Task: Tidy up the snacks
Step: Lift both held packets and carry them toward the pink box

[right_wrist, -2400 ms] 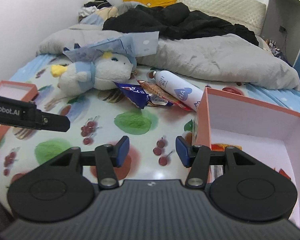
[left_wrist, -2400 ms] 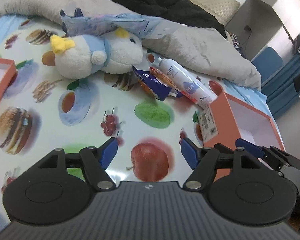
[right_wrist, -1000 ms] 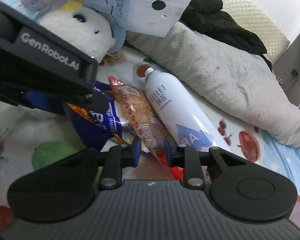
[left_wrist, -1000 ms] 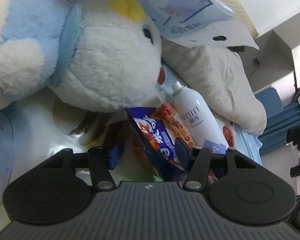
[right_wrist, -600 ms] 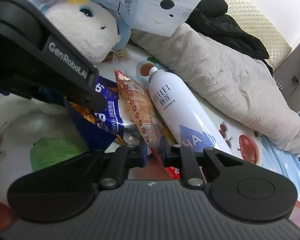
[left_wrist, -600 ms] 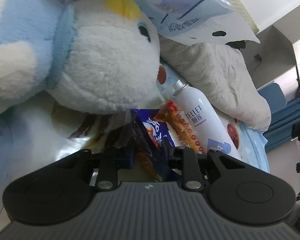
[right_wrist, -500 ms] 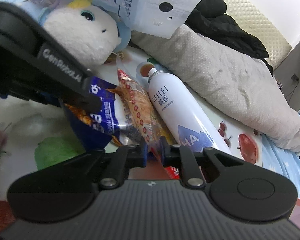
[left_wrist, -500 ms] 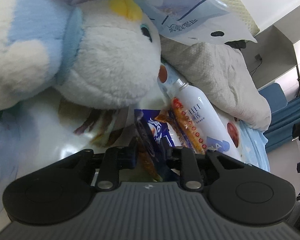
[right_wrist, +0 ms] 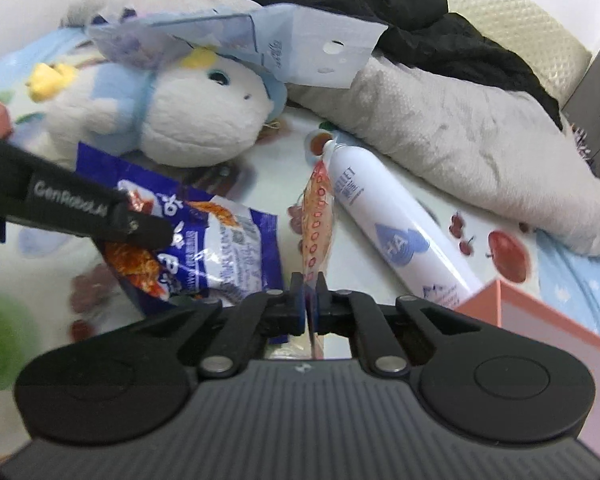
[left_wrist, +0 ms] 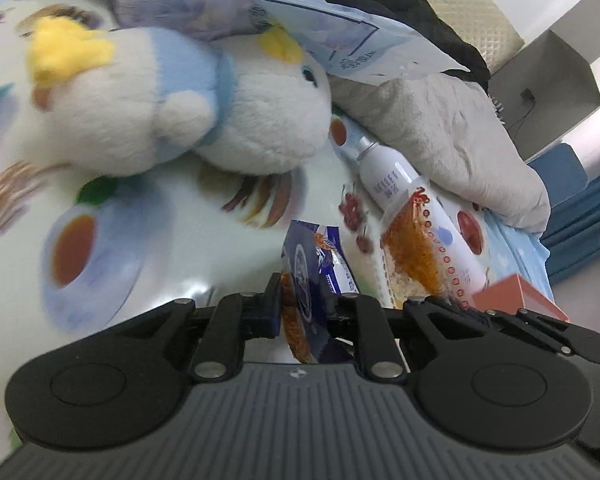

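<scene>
The left gripper point(left_wrist: 304, 308) is clamped on the blue snack bag point(left_wrist: 312, 276); the right gripper point(right_wrist: 309, 296) pinches the red-dotted packet point(right_wrist: 318, 216), seemingly lifted beside the white bottle point(right_wrist: 384, 224) and plush toy point(right_wrist: 188, 116)

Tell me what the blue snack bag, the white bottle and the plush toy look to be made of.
Blue snack bag: thin glossy plastic film, likely; it crinkles and catches glare.
White bottle: smooth, satin white shell with printed lettering; metal or plastic, the look leaves it open.
Plush toy: soft pile fabric, matte and fuzzy at its outline, presumably stuffed.
</scene>
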Tool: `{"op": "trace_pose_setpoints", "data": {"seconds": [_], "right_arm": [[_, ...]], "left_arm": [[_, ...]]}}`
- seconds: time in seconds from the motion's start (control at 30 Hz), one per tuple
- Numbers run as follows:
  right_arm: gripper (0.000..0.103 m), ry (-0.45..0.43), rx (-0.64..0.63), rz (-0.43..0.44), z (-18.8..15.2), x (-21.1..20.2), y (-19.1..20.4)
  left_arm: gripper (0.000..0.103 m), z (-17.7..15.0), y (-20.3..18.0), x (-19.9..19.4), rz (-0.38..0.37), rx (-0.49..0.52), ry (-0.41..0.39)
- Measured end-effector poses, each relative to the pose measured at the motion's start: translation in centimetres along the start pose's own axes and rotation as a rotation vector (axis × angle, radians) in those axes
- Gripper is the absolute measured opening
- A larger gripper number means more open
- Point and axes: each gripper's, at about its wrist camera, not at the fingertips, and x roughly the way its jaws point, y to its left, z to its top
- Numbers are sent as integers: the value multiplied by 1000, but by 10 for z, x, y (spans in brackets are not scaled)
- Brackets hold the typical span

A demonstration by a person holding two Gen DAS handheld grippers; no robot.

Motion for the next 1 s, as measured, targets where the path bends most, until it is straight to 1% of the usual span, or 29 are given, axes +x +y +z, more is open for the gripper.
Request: {"op": "trace_pose_setpoints", "data": {"seconds": [0.13,0.3,0.43,0.53,0.77,0.9,1.0], "right_arm": [[6,5,48,31,-8,-24,0],[6,6,123,85,-20,-56,2],[6,2,157,100,-33,-79,7],[6,-2,209,118,-46,-98,8],[6,18,287,141,-85,-131,19],[6,16,323,159,-97,-149,22],[6,-7,329,161,-101,-164,23]], "left_arm": [[17,-18,2,-29,27,5,-1],[17,-42,0,-69,34,12,-6],[17,-61,-3,-91,49,26,-6],[17,-76,-3,-109,50,38,-8],[17,-110,-1,-136,66,70,-1],[17,-123,-1,-157,80,86,-19],[17,-130,-6,-174,86,109,-41]]}}
